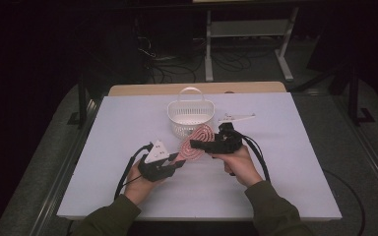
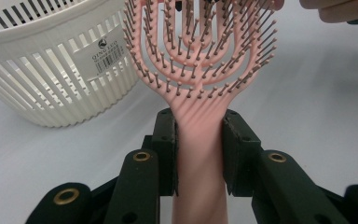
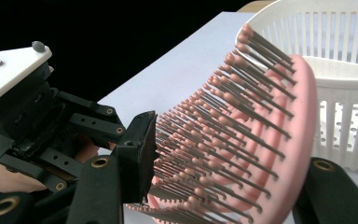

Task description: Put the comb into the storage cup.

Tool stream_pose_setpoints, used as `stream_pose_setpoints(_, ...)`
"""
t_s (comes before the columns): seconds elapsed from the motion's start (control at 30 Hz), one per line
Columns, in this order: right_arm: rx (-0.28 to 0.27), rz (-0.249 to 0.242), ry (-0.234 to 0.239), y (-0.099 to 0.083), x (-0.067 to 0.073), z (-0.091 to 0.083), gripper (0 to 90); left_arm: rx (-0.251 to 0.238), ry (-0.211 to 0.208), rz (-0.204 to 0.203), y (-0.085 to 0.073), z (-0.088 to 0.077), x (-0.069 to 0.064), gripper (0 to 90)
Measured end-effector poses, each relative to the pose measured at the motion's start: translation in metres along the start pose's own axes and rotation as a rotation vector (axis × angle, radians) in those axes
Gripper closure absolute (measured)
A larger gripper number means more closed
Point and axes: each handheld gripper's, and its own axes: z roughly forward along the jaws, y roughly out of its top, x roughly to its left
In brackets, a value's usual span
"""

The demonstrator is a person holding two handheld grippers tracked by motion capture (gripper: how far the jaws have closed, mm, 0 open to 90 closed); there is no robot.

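A pink hairbrush [image 1: 193, 147] with dark bristles hangs just above the white table, in front of a white slotted basket [image 1: 177, 112]. My left gripper [image 1: 177, 160] is shut on the handle; in the left gripper view both pads clamp the handle [image 2: 200, 154] below the brush head [image 2: 200, 70]. My right gripper [image 1: 199, 142] comes in from the right and straddles the brush head. In the right gripper view one pad [image 3: 140, 149] presses on the bristle tips, and the other jaw sits behind the head's back [image 3: 303, 154]. The brush is tilted, with its head toward the basket [image 3: 349, 93].
The basket [image 2: 51, 84] stands at the table's middle back, handle upright, close behind the brush. The white table cover [image 1: 128, 196] spreads wide on both sides and in front. Dark floor, cables and a white table frame [image 1: 246, 29] lie beyond the far edge.
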Motion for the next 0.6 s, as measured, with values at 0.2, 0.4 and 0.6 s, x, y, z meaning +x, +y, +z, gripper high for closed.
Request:
stream_pose_setpoints(0.2,0.001,0.013,0.006,0.0001,-0.0005,0.0001,49.9,0.006,0.012,0.015,-0.0006,0.0007,0.0001,70.2)
stream_pose_setpoints(0.4,-0.006,0.035,0.031,0.0006,-0.0009,-0.001,55.3,0.009,0.016,0.028,-0.0007,0.0016,-0.0004,70.2)
stream_pose_setpoints(0.6,-0.02,0.04,0.064,0.0016,-0.0012,-0.0028,60.0,0.008,0.008,0.04,-0.0008,0.0021,-0.0008,70.3)
